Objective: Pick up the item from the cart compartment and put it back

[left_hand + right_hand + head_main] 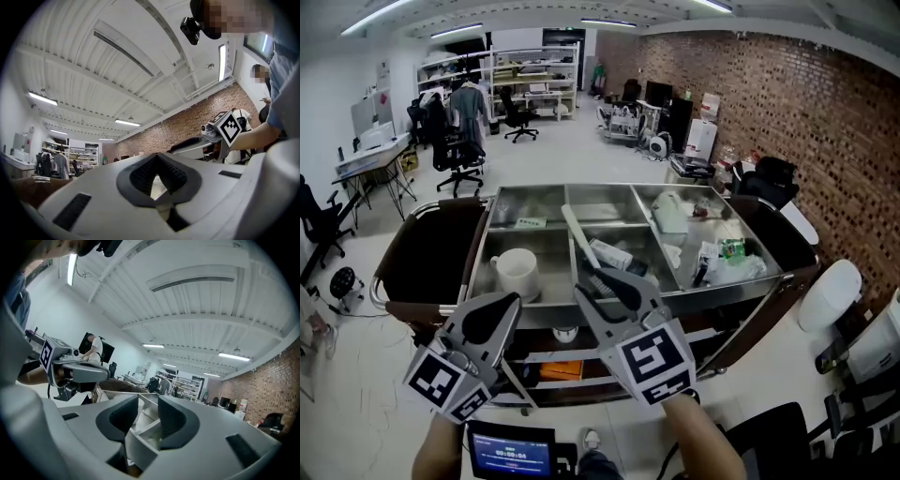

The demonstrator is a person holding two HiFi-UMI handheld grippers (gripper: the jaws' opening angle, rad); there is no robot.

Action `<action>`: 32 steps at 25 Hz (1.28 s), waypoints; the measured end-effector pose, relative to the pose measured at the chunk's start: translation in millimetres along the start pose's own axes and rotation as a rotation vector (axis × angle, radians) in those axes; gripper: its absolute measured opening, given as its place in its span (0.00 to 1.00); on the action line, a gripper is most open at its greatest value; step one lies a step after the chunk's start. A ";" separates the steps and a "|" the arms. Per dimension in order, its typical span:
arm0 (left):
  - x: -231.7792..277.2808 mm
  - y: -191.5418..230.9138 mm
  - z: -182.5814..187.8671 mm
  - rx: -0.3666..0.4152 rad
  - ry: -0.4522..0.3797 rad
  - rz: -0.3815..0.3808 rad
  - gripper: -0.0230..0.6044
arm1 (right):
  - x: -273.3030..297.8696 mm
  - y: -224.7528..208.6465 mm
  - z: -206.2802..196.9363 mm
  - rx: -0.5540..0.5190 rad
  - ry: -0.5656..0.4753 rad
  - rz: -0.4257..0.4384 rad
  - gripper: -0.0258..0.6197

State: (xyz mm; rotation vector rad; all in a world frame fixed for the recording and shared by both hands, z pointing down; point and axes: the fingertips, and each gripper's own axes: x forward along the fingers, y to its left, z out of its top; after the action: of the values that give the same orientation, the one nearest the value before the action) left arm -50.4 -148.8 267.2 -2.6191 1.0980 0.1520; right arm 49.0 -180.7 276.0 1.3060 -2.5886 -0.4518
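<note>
Head view: The steel-topped cart (731,287) fills the centre, its top divided into open compartments. The left gripper (492,319) and right gripper (614,281) hang over its near edge and cover part of the front rim and the front centre compartment.
- Front left compartment: one white mug (517,272), upright.
- Rear left compartment: a small green label (530,222); its print is too small to read.
- Centre compartment: a white pack (609,253), partly hidden behind the right gripper. A dark item beside it cannot be identified.
- Right compartment: a white jug (670,214), a green can (731,247) and crumpled clear bags (727,270), overlapping one another.
- Lower shelf: an orange item (558,370), mostly hidden.

Which of these is the task item cannot be determined. All of them lie in their compartments and neither gripper touches any.

Left gripper view: The left gripper (157,176) has its fingers clenched. The grooved pads meet at the tips, with nothing clamped. The camera points up at the ceiling, so the cart is almost wholly out of frame. The right gripper (225,129) shows at right.

Right gripper view: The right gripper (147,416) has its fingers released. A clear gap shows between the pads, with only cart dividers beyond it. The left gripper (65,366) shows at left.
</note>
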 end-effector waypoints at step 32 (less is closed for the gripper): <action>75.6 56.5 -5.8 0.055 0.001 0.109 0.04 | 151.5 -74.4 -146.0 0.075 0.585 0.320 0.33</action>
State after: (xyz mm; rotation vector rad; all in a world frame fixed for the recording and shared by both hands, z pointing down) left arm -37.5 -239.6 243.8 -2.5122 1.2279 0.1422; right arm 61.9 -370.8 392.2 0.8465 -2.2562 0.0796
